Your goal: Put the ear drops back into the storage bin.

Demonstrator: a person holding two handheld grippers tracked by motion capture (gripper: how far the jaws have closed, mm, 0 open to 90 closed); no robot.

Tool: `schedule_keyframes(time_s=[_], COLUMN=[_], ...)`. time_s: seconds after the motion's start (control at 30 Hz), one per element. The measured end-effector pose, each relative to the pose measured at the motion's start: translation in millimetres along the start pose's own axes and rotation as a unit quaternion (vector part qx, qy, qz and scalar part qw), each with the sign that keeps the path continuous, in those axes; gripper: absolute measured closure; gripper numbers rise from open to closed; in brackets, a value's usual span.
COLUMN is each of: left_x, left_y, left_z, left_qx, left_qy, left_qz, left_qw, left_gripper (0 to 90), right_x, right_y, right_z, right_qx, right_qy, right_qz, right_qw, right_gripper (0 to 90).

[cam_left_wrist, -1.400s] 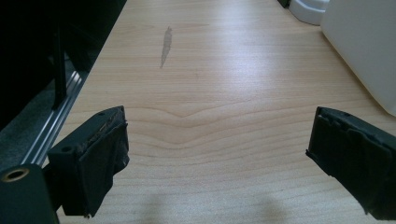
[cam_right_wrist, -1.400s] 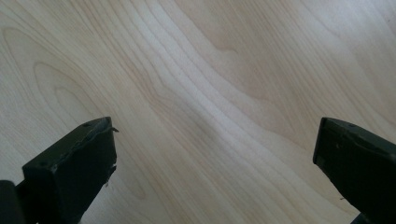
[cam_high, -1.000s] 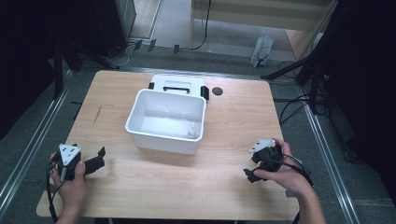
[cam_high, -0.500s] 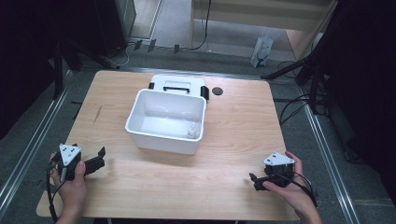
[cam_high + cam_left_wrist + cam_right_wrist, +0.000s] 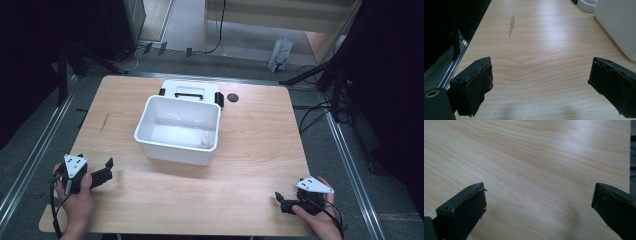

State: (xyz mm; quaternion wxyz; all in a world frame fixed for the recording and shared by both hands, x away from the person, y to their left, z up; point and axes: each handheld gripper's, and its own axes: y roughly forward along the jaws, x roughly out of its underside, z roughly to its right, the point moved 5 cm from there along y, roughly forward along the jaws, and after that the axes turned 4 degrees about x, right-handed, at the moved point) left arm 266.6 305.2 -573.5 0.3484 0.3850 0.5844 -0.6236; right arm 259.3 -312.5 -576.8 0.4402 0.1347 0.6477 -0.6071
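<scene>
At the lower left of the high view, the left gripper (image 5: 102,172) rests on the wooden table (image 5: 260,145), held in the person's left hand (image 5: 75,195). Its jaws stand wide apart with nothing between them; the left gripper view confirms this, showing bare wood between the two black jaws and a grey streak (image 5: 511,25) on the tabletop in the upper left of that frame.

At the lower right of the high view, the right gripper (image 5: 281,202) lies near the front edge of the table, held in the person's right hand (image 5: 320,217). Its jaws also stand wide apart and hold nothing; the right gripper view shows plain wood grain between them.

Near the centre of the high view, a white tub (image 5: 150,112) stands upright on the table, well apart from both grippers. A small white bottle (image 5: 205,140) stands inside it, at the tub's lower right corner. A white lid (image 5: 190,90) with black clips lies touching the far wall of the tub. A small dark round disc (image 5: 232,97) lies on the table just to the right of the lid. The side wall of the tub shows at the right edge of the left gripper view.
</scene>
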Motion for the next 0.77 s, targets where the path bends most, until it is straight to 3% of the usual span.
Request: schedule_keyframes(time_s=[0.23, 0.4, 0.5, 0.6, 0.77], left_x=[-0.1, -0.3, -0.3, -0.2, 0.0], left_y=[0.6, 1.7, 1.6, 0.9, 1.9], left_z=[-0.2, -0.3, -0.3, 0.0, -0.1], left_qx=[0.0, 0.001, 0.001, -0.001, -0.003], left_qy=[-0.002, -0.001, -0.001, 0.001, 0.0], left_qz=[-0.002, -0.003, -0.002, -0.003, -0.009], left_qw=[1.0, 1.0, 1.0, 1.0, 1.0], left_gripper=[5.8, 5.8, 5.8, 5.8, 5.8], right_x=[9.8, 9.5, 10.1, 10.4, 10.2], right_y=[-2.2, -7.6, -7.2, -5.0, -4.1], right_z=[11.7, 19.1, 21.7, 22.2, 21.0], right_qx=[0.019, 0.044, 0.049, 0.056, 0.049], right_qy=[0.052, 0.089, 0.109, 0.11, 0.104], right_qz=[0.028, 0.061, 0.055, 0.044, 0.039], right_qw=[0.9981, 0.9932, 0.9913, 0.9914, 0.9926], right_gripper=[0.0, 0.0, 0.0, 0.0, 0.0])
